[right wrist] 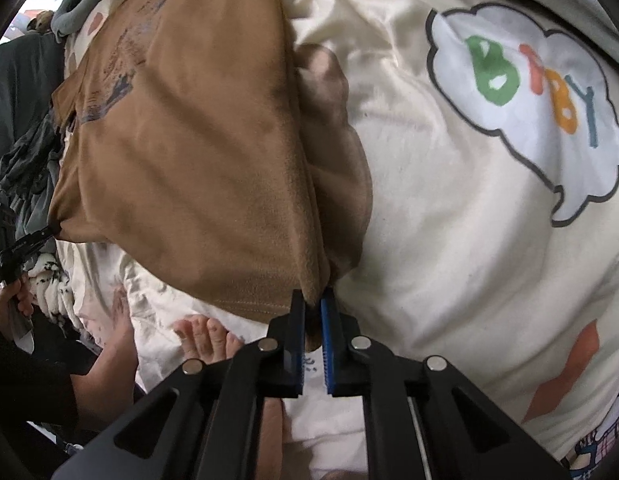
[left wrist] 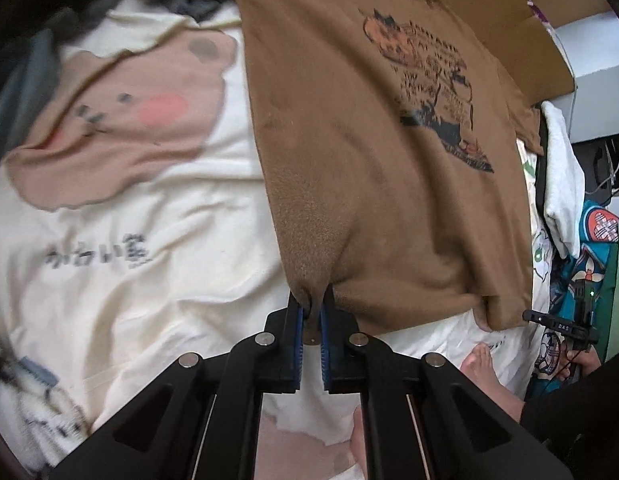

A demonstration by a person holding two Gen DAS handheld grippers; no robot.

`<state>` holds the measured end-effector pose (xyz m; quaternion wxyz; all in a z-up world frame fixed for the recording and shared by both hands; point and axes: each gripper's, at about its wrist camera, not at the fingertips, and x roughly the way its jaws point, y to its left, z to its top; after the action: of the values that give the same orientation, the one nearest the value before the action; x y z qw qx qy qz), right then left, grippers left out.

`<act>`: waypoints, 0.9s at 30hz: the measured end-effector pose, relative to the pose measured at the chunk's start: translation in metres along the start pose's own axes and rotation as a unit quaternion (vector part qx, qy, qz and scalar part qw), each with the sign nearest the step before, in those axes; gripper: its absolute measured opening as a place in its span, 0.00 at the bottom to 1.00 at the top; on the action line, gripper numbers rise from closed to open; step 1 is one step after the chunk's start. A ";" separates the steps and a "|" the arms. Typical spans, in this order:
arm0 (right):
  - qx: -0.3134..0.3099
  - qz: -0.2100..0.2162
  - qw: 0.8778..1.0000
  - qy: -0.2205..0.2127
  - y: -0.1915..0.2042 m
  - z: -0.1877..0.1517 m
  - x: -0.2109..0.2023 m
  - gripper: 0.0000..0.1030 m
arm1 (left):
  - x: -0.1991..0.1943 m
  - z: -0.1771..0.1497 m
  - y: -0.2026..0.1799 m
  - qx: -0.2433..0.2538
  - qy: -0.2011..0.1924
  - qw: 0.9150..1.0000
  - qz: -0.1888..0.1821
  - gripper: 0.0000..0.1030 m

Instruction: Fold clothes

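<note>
Both tongs, left (left wrist: 312, 304) and right (right wrist: 312, 298), pinch the brown shirt's (left wrist: 373, 160) hem corners; I'd lift them evenly, keeping the hem taut.

One brown fleece shirt with a dark printed picture (left wrist: 373, 168), pinched at two near corners by two black two-finger grippers with blue pads, the left gripper (left wrist: 312, 308) and the right gripper (right wrist: 312, 300). Beneath it, one cream printed bedsheet (left wrist: 157, 272). Two bare feet (right wrist: 205, 336) show near the hem. One flattened cardboard box (left wrist: 521, 40) lies far right.
</note>
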<state>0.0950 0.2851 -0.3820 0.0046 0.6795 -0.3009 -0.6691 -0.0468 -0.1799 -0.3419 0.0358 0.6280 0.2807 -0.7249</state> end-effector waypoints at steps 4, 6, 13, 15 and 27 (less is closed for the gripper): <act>0.016 0.014 1.000 -0.014 -0.002 -0.006 -0.017 0.06 | -0.029 0.006 0.015 -0.006 -0.015 1.000 0.005 0.06; 0.019 0.018 0.999 -0.020 -0.001 -0.007 -0.025 0.06 | -0.042 0.008 0.020 -0.005 -0.020 1.000 0.008 0.06; -0.004 0.023 0.999 -0.028 0.016 -0.008 -0.043 0.06 | -0.070 0.010 0.020 0.009 -0.023 1.000 0.008 0.05; -0.007 0.027 0.999 -0.028 0.019 -0.010 -0.047 0.06 | -0.072 0.012 0.017 0.011 -0.019 1.000 0.008 0.05; 0.012 0.019 1.000 -0.007 -0.002 -0.006 -0.025 0.06 | -0.032 0.008 0.035 -0.010 0.041 0.999 0.029 0.05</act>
<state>0.1035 0.2948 -0.3601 0.0072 0.6692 -0.3222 -0.6696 -0.0334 -0.2222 -0.3244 0.0514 0.6649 0.2709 -0.6942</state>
